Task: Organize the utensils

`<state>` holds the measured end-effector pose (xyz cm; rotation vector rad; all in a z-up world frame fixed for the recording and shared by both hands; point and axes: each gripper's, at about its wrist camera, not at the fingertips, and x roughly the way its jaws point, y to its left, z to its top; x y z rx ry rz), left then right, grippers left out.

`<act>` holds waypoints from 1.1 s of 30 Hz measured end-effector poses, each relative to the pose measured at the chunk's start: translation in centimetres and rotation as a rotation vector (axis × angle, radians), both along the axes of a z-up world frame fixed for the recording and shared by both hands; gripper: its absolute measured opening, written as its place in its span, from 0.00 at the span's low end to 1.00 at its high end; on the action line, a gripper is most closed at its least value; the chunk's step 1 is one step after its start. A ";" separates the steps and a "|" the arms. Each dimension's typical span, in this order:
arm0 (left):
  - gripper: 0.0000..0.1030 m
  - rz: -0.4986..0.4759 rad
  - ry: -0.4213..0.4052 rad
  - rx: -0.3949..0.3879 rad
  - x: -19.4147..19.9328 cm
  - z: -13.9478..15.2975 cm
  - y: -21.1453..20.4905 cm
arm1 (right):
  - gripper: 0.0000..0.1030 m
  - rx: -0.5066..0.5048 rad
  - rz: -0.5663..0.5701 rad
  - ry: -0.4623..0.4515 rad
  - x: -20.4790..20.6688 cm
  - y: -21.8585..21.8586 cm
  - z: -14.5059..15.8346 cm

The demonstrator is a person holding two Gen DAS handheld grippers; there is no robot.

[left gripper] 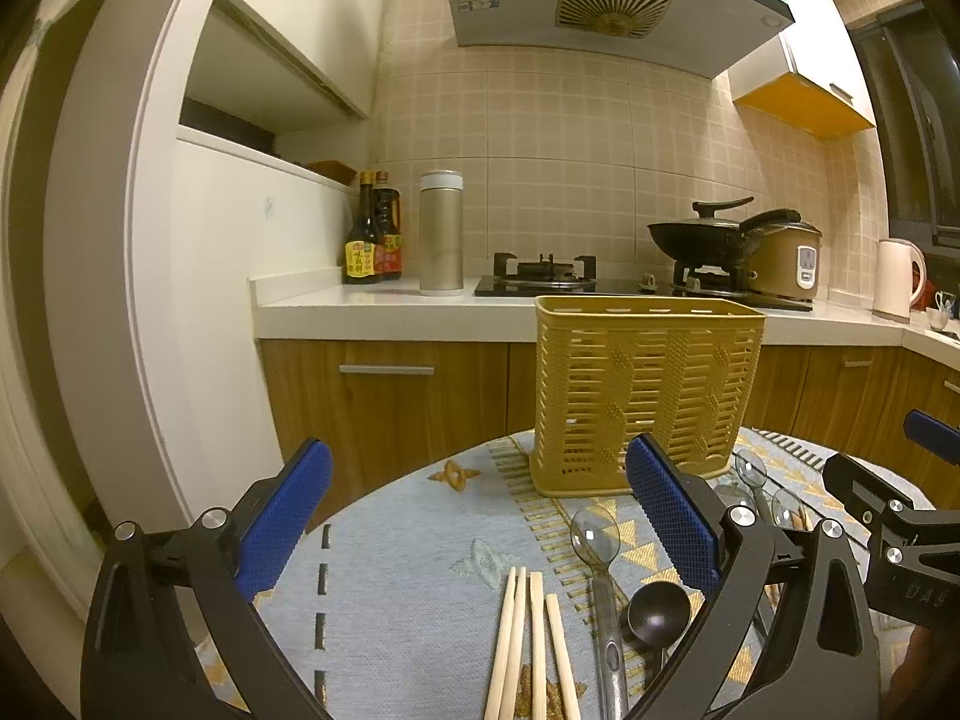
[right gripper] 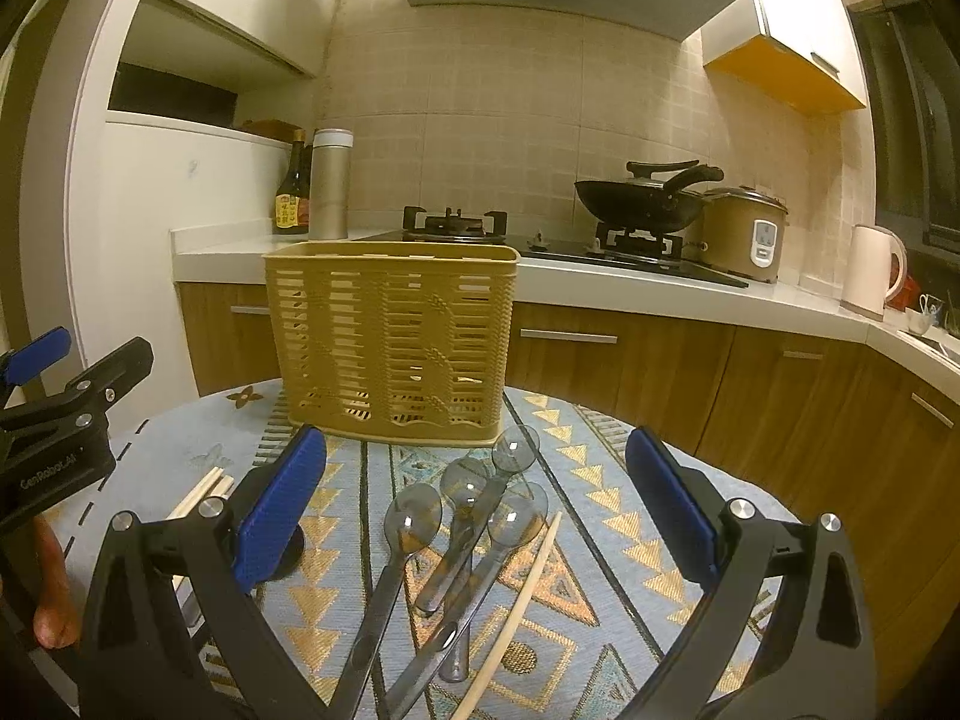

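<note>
A yellow slatted utensil basket point(left gripper: 645, 387) stands upright at the far side of the patterned cloth; it also shows in the right wrist view point(right gripper: 390, 339). My left gripper point(left gripper: 477, 516) is open and empty above several wooden chopsticks point(left gripper: 528, 642), a clear plastic spoon point(left gripper: 595, 534) and a dark spoon point(left gripper: 659, 609). My right gripper point(right gripper: 477, 510) is open and empty above several clear spoons point(right gripper: 465, 516) and a single chopstick point(right gripper: 516, 612). More chopsticks point(right gripper: 201, 489) lie at its left.
The round table wears a blue and gold cloth point(right gripper: 600, 480). Behind it runs a counter point(left gripper: 384, 306) with sauce bottles point(left gripper: 363, 240), a metal flask point(left gripper: 441, 234), a gas hob with a wok point(left gripper: 702, 237), a rice cooker point(left gripper: 783, 258) and a kettle point(left gripper: 897, 279).
</note>
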<state>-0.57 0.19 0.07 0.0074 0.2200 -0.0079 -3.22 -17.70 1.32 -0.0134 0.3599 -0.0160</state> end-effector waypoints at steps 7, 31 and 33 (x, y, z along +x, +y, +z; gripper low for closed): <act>0.92 -0.001 0.000 0.000 0.0 0.0 -0.1 | 0.93 0.004 -0.004 0.005 0.1 -0.2 0.0; 0.93 -0.003 0.006 0.006 0.2 -0.1 -0.3 | 0.93 -0.009 -0.019 -0.029 -0.3 -0.2 0.2; 0.93 -0.003 0.006 0.006 0.2 -0.1 -0.2 | 0.93 -0.009 -0.018 -0.028 -0.3 -0.2 0.2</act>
